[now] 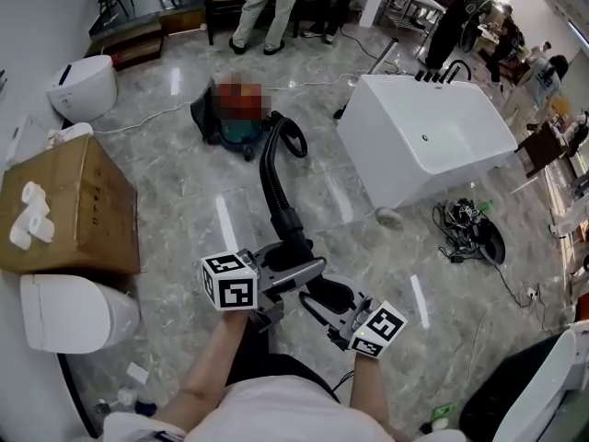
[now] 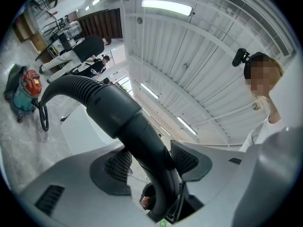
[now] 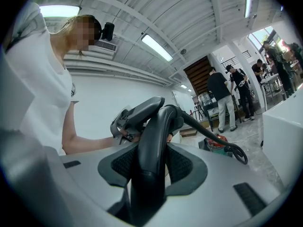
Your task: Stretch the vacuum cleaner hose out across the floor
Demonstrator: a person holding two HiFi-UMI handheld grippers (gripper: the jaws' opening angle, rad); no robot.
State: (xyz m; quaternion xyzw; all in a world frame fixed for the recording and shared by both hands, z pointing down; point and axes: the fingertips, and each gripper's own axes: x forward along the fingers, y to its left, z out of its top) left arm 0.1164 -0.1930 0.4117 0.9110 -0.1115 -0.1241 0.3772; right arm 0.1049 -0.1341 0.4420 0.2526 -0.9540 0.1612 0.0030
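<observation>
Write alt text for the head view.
The left gripper and right gripper clamp the rigid end of a black vacuum cleaner hose, which arcs over the marble floor to a teal vacuum cleaner. White bathtub right, cardboard box left.

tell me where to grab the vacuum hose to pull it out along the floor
Grip the stiff, smooth handle tube, not the ribbed hose, closing across it from the sides. The left tool and right tool hold it so; ribbed hose would likely squash.

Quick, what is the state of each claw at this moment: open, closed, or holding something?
Left claw: closed, holding the rigid end of the vacuum cleaner hose.
Right claw: closed, holding the same rigid end of the hose.
</observation>
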